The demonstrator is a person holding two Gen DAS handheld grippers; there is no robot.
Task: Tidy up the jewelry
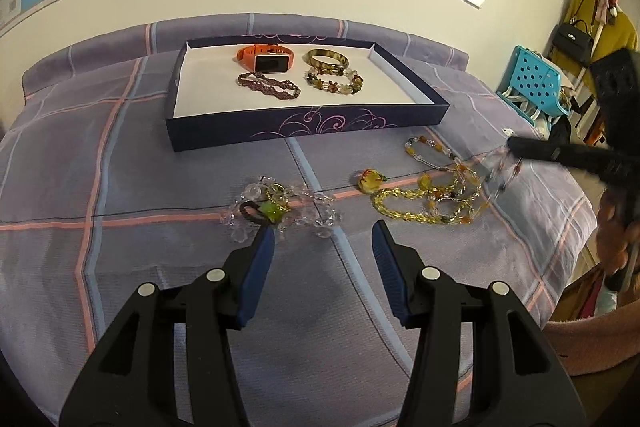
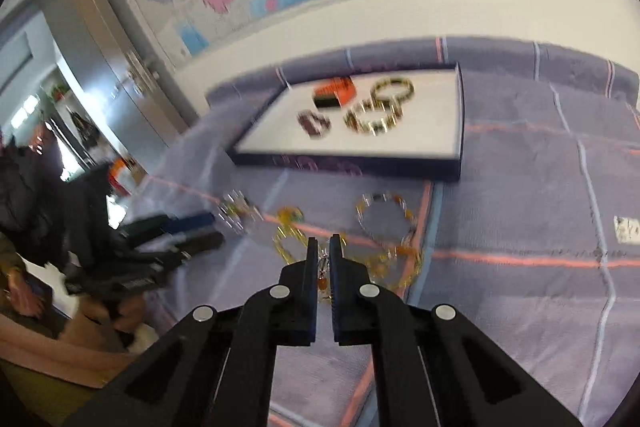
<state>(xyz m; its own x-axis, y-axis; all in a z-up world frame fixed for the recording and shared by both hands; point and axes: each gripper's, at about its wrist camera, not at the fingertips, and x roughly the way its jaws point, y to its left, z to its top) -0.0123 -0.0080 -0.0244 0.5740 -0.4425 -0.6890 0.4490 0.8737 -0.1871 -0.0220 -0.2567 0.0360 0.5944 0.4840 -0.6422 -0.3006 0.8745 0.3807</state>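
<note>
Right gripper (image 2: 324, 247) pinching a beaded strand (image 1: 502, 171), limp, light, tangle-prone; best gripped mid-strand. Left gripper (image 1: 323, 233) spread, empty, clear beads (image 1: 280, 211) at 11 o'clock.

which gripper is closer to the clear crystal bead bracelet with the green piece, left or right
Left. The open left gripper hovers just short of the clear bead bracelet. The right gripper is off to the side, shut on a beaded strand by the yellow necklaces.
</note>
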